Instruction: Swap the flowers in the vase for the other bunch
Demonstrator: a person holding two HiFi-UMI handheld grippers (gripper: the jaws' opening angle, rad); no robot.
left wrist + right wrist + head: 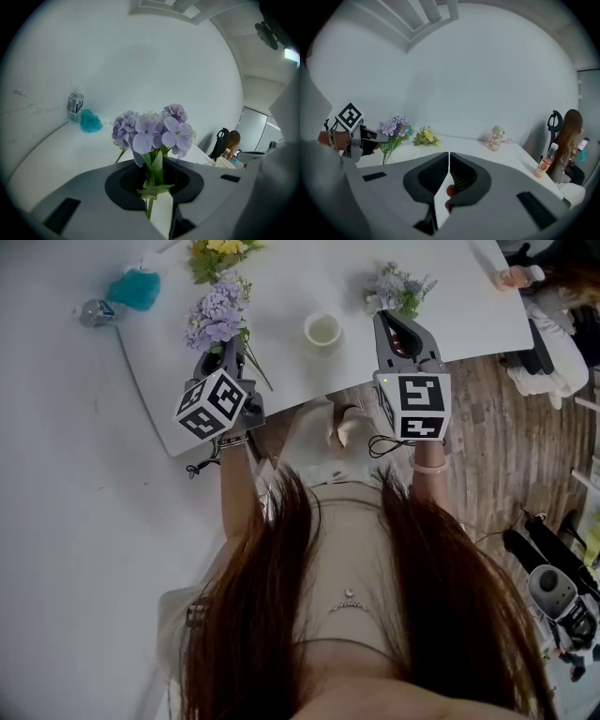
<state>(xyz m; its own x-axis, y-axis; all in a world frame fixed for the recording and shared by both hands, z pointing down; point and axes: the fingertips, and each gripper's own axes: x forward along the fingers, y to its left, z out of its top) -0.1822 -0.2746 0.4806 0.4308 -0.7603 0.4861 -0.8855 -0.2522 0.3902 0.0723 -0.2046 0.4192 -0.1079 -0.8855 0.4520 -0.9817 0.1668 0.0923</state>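
Note:
A small white vase (322,330) stands on the white table (459,306) between my two grippers, with no flowers in it. My left gripper (225,351) is shut on the green stems of a purple flower bunch (216,317), held upright just left of the vase. The same blooms (157,129) rise right over the jaws (155,171). A yellow bunch (220,251) lies on the table beyond them. My right gripper (395,322) is shut with nothing in it (448,157), to the right of the vase.
A pale lilac-and-green bunch (397,291) sits just past the right gripper's tip. A teal fluffy thing (134,289) and a water bottle (94,312) are at the far left, a pink drink bottle (517,277) at the far right. A seated person (567,140) is beyond the table's right end.

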